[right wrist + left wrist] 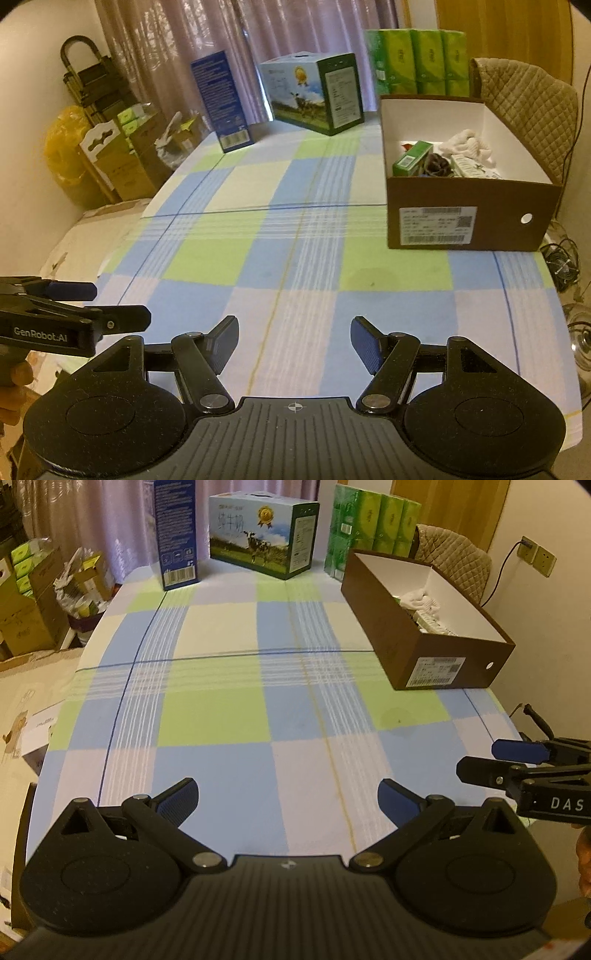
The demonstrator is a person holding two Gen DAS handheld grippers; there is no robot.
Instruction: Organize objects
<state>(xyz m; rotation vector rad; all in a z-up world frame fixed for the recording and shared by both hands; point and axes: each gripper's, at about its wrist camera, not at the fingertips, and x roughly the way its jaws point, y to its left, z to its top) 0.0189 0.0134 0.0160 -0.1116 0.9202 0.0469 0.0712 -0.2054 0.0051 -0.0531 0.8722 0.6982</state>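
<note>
Home: curtains [258, 55], tablecloth-covered table [229, 716]

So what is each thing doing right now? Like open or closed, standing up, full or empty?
left gripper: open, holding nothing.
right gripper: open, holding nothing.
brown box: lid off, holds a small green carton, a white cloth and other bits.
blue box: standing upright, closed.
milk carton case: upright, closed.
green tissue packs: stacked upright at the back.
</note>
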